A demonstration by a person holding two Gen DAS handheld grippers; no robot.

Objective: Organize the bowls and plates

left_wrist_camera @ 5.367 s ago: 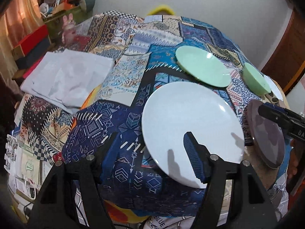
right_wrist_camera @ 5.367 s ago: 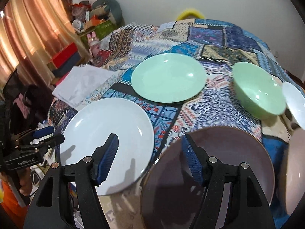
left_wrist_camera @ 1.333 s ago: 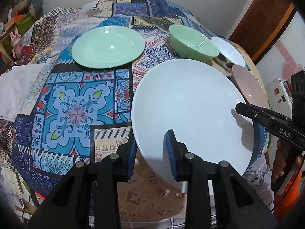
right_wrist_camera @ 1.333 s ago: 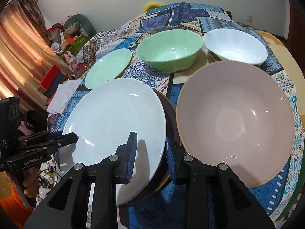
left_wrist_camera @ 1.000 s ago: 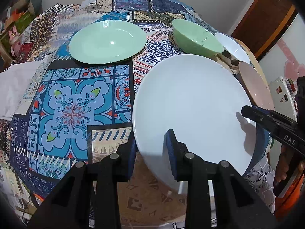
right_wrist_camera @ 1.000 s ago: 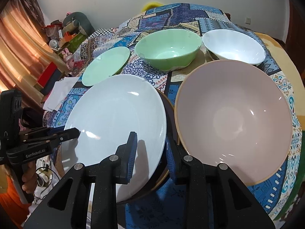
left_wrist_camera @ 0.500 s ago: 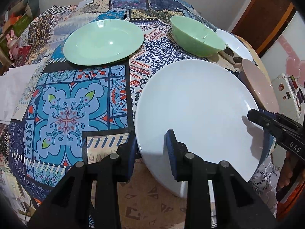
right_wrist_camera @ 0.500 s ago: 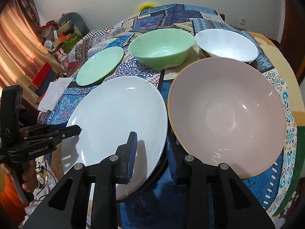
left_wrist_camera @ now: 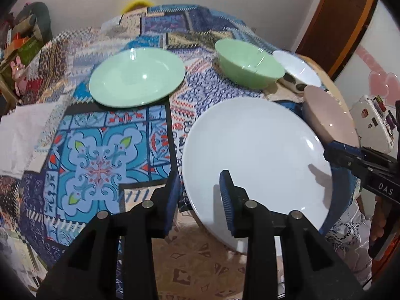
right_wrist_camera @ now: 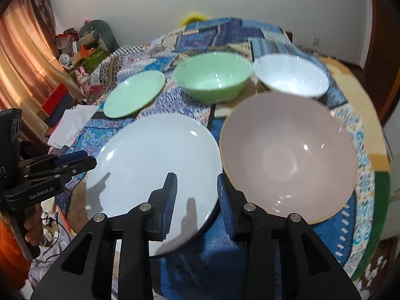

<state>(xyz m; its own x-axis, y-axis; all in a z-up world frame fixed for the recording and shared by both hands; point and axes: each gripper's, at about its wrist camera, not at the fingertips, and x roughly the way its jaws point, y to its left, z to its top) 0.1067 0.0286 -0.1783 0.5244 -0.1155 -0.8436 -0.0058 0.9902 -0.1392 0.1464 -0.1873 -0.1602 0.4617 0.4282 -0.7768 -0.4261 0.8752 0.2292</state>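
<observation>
While your left hand-held gripper (left_wrist_camera: 200,190) is straddling the near rim of the pale blue plate (left_wrist_camera: 255,155), its jaws are easing apart and the pads are no longer pressing on it. Your right hand-held gripper (right_wrist_camera: 196,195) is doing the same at the plate's opposite edge, jaws just opening, rim between them but free. That plate is sitting on a dark plate (right_wrist_camera: 200,230) whose edge is peeking out beneath. Just beside the blue plate, the pink bowl (right_wrist_camera: 287,157) is resting on the patterned tabletop (left_wrist_camera: 100,155); beyond it are sitting the green plate (left_wrist_camera: 136,77), green bowl (left_wrist_camera: 247,65) and white bowl (right_wrist_camera: 290,80).
</observation>
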